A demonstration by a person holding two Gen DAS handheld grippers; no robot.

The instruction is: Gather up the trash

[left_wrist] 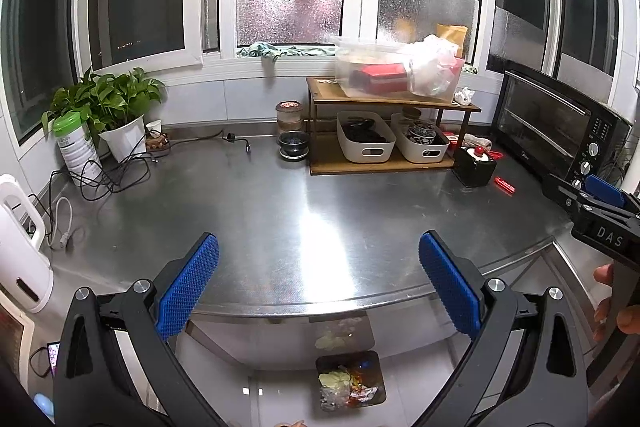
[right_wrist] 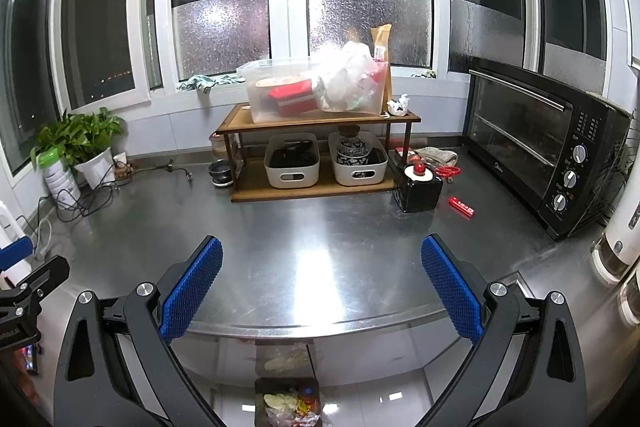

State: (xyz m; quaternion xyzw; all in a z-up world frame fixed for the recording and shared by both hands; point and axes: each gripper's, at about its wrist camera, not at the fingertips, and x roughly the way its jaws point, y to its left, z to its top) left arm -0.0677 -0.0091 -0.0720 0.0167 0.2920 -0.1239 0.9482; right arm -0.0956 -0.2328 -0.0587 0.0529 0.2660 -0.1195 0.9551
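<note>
Down on the floor, below the counter's front edge, sits the bin (right_wrist: 287, 403), already holding scraps and wrappers. Both tools hang above that edge with nothing in them: the left gripper (left_wrist: 318, 283) has its blue pads spread wide, and the right gripper (right_wrist: 322, 283) is spread just the same.

Past them the steel counter (left_wrist: 280, 211) is bare and shiny through the middle. The likely trash lies further back: a red wrapper (right_wrist: 461, 206) flat on the steel near the black box (right_wrist: 418, 191), and a crumpled wad (right_wrist: 399, 105) on the top of the wooden shelf (right_wrist: 316, 118), right beside the clear tub (right_wrist: 312, 89).

I'd worry about the wrapper first. It lies so flat that the pads could skate over it and shove it toward the oven (right_wrist: 540, 143). Reaching for the wad could knock the tub. And the red scissors (right_wrist: 447, 171) behind the box look enough like litter to be grabbed by mistake.
</note>
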